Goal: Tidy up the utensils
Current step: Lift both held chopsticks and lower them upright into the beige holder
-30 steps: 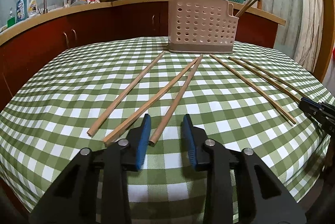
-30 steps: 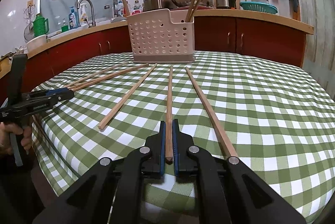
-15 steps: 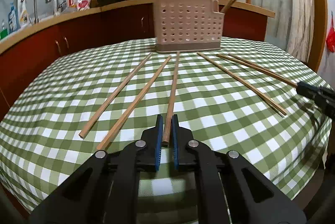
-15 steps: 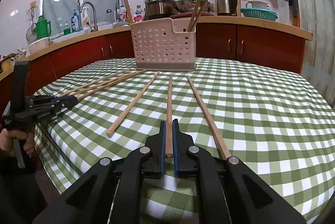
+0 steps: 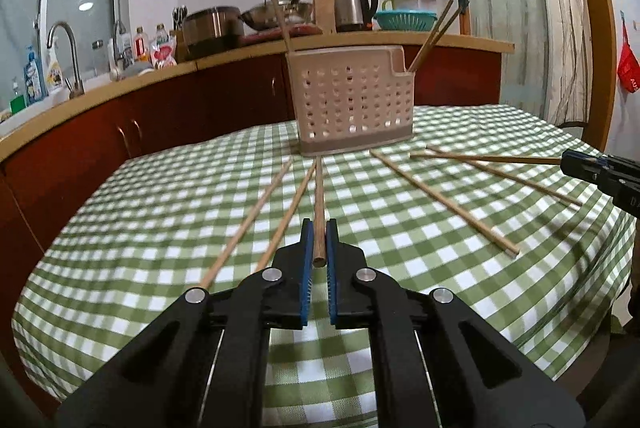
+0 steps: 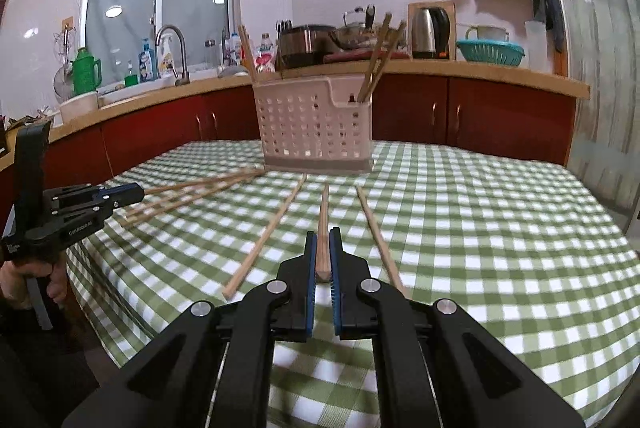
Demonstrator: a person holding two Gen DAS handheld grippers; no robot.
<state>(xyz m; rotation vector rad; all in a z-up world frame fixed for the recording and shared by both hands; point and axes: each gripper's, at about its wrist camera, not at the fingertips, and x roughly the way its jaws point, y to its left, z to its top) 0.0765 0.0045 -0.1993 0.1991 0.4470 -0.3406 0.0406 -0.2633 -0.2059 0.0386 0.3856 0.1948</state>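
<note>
Two chopsticks are in your grip: your left gripper (image 5: 319, 248) pinches the near end of one chopstick (image 5: 319, 203) between its blue pads, and your right gripper (image 6: 323, 256) is clamped the same way on another chopstick (image 6: 323, 224). Both sticks point away from you toward the perforated utensil basket (image 5: 354, 103), which stands upright on the green checked tablecloth (image 5: 400, 268) with a few chopsticks already leaning inside it. Loose chopsticks lie on the cloth beside each held one, fanning out from the basket's base. Behind the table you have the red cabinets (image 6: 480, 115), the kettle (image 6: 430, 31) and the sink tap (image 6: 172, 51).
</note>
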